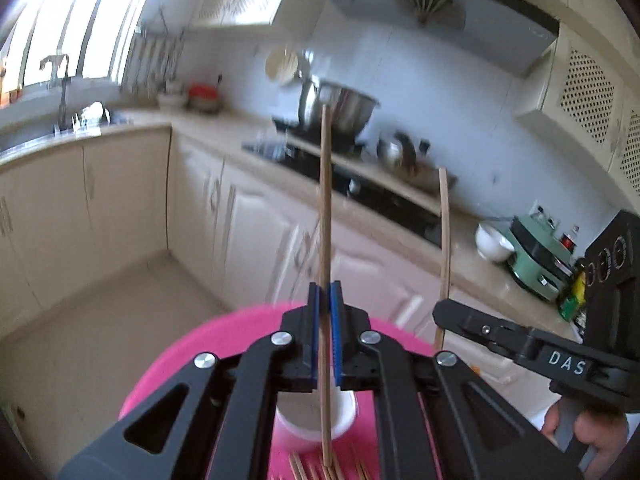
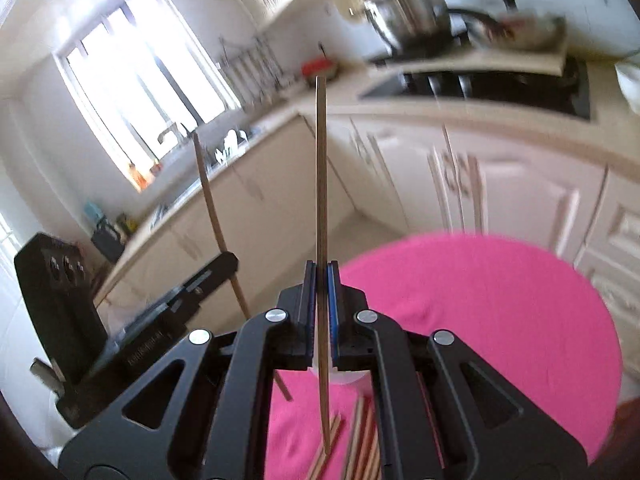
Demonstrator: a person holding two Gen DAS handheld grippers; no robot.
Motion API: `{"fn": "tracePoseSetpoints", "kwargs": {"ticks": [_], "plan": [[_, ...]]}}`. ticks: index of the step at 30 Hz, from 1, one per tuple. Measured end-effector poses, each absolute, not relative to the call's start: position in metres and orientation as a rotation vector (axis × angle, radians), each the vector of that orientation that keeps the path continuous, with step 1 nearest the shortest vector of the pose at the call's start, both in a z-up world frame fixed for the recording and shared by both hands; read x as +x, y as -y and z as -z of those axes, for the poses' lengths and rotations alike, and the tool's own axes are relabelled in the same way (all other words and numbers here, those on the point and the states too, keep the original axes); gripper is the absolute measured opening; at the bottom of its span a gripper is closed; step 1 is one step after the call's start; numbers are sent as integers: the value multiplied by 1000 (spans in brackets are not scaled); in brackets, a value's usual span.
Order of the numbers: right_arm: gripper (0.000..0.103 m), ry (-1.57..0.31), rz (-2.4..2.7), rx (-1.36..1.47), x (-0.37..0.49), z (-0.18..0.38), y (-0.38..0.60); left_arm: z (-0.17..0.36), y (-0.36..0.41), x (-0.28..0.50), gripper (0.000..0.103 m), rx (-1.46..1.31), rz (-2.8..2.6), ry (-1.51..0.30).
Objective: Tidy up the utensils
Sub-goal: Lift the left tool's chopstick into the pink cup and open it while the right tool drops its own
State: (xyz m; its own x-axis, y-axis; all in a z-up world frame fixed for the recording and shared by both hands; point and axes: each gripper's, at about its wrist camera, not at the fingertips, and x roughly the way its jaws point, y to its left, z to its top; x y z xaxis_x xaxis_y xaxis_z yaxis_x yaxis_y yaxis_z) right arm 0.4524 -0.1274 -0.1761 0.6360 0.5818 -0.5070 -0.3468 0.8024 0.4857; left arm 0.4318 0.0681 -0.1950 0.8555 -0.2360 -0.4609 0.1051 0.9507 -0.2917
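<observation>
Left wrist view shows the left gripper [image 1: 325, 300] with its blue pads pinching a wooden chopstick [image 1: 325, 208], whose long axis runs straight out ahead of the jaws and back beneath them, its lower end hanging over a white cup [image 1: 348, 408] on the pink round table [image 1: 224, 344]. To the right in that view, the right gripper [image 1: 440, 312] pinches a second chopstick [image 1: 445, 240], also standing nearly upright. Right wrist view confirms this: those pads are pressed onto the stick [image 2: 321, 168], whose lower tip hangs over the loose chopsticks [image 2: 360, 440] lying on the pink cloth, the cup showing as a white patch just behind the jaws. My judgement is that the cup lies below and slightly near of both sticks, so each must go down along its own length, and the left hand looks nearer to the cup's mouth.
</observation>
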Motion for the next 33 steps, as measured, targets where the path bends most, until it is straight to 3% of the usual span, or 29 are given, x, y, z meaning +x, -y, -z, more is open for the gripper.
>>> {"fn": "tracePoseSetpoints", "kwargs": {"ticks": [6,14,28,30,33], "plan": [[6,-619,-512,372,476,187,116,214,-60,455,5,-262,146,-462],[6,-587,-500,318,485,216,109,262,-65,459,5,-229,121,-529],[6,-710,-506,233,456,241,115,271,-69,437,7,-241,119,-642],[6,-722,-511,224,452,242,115,271,-69,434,23,-252,118,-663],[6,-739,-512,218,447,242,114,269,-70,425,24,-255,104,-677]]}}
